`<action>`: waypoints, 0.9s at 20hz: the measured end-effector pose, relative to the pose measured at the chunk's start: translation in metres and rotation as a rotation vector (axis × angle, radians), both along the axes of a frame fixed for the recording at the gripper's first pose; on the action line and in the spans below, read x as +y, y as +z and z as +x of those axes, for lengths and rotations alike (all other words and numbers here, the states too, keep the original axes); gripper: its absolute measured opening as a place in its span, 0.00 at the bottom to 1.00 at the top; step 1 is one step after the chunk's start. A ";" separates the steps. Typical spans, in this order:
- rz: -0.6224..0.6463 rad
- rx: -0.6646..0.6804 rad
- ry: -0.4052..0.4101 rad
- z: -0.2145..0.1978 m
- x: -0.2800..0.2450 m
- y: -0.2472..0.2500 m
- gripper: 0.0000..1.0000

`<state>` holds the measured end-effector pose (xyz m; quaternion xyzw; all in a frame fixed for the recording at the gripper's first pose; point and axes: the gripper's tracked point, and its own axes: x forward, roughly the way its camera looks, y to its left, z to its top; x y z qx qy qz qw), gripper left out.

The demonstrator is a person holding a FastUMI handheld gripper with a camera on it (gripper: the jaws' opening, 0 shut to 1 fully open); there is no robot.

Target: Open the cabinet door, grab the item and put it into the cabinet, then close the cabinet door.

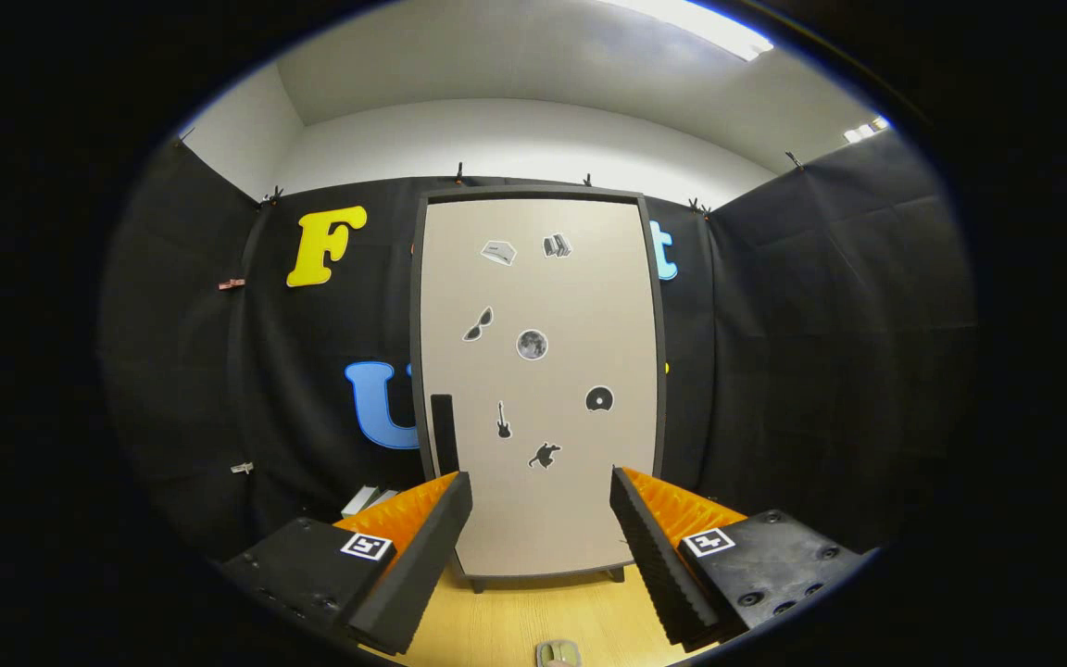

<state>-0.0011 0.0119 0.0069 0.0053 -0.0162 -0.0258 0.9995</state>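
1. The cabinet [538, 389] stands upright in the middle of the frame, its door [543, 306] shut and facing the fingers, well beyond them.
2. Its dark handle [444, 434], a vertical bar, sits low on the door's left edge, just above the left finger; I judge the opening reach goes that way.
3. The gripper [541, 537] points level at the door, fingers spread wide, holding nothing.
4. A small item [558, 654] lies on the counter [515, 621] at bottom centre, below the fingers.

Hidden and cut-off things

A small item [558, 654] on the wooden floor [515, 621] is cut off; a whitish object [362, 501] sits half-hidden behind the gripper's [541, 493] left finger.
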 end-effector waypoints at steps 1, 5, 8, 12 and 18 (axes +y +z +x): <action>-0.004 -0.001 0.003 0.001 0.002 0.000 0.98; -0.001 0.001 0.040 0.015 0.011 -0.001 0.98; 0.004 -0.001 0.072 0.035 0.018 -0.002 0.98; 0.009 0.011 0.140 0.071 0.036 -0.011 0.98; 0.027 0.024 0.246 0.128 0.075 -0.029 0.98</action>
